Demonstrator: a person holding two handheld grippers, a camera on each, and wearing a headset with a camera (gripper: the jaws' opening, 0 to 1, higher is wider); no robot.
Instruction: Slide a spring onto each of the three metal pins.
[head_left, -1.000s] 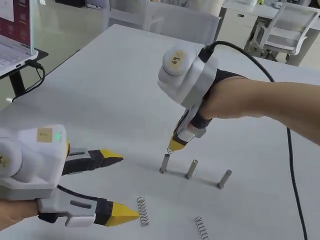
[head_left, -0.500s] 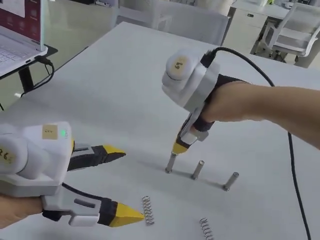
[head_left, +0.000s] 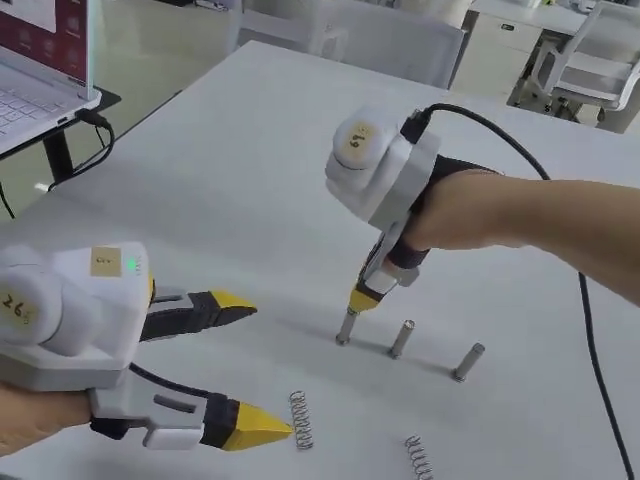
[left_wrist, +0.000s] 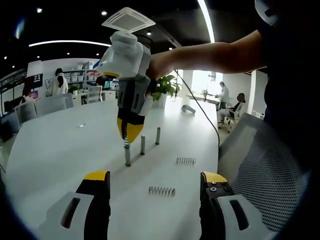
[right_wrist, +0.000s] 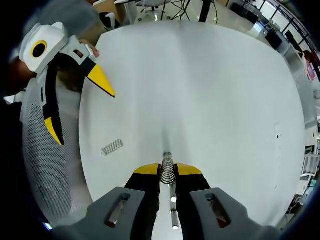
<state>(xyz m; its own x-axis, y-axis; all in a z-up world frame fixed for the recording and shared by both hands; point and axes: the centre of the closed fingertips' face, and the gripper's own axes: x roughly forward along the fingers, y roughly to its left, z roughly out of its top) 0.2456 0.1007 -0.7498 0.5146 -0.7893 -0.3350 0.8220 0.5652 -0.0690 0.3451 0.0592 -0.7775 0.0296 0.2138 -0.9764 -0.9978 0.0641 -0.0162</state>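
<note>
**Q:** Item one, the spring?

**A:** Spring (right_wrist: 167, 171): clamped between the jaws of my right gripper (right_wrist: 167, 172), low centre of the right gripper view, directly over the leftmost pin (head_left: 346, 327). Its long axis is upright in line with the pin and its lower end is at the pin's top. I judge that lets it thread straight down.

**Q:** Remaining stock?

**A:** Near spring (head_left: 301, 419) and far spring (head_left: 420, 458): flat on the desk (head_left: 230, 180), bottom of the head view. Middle pin (head_left: 402, 339) and right pin (head_left: 468, 361): bare. Left gripper (head_left: 265, 370): lower left, jaws spread, empty, beside the near spring.
</note>
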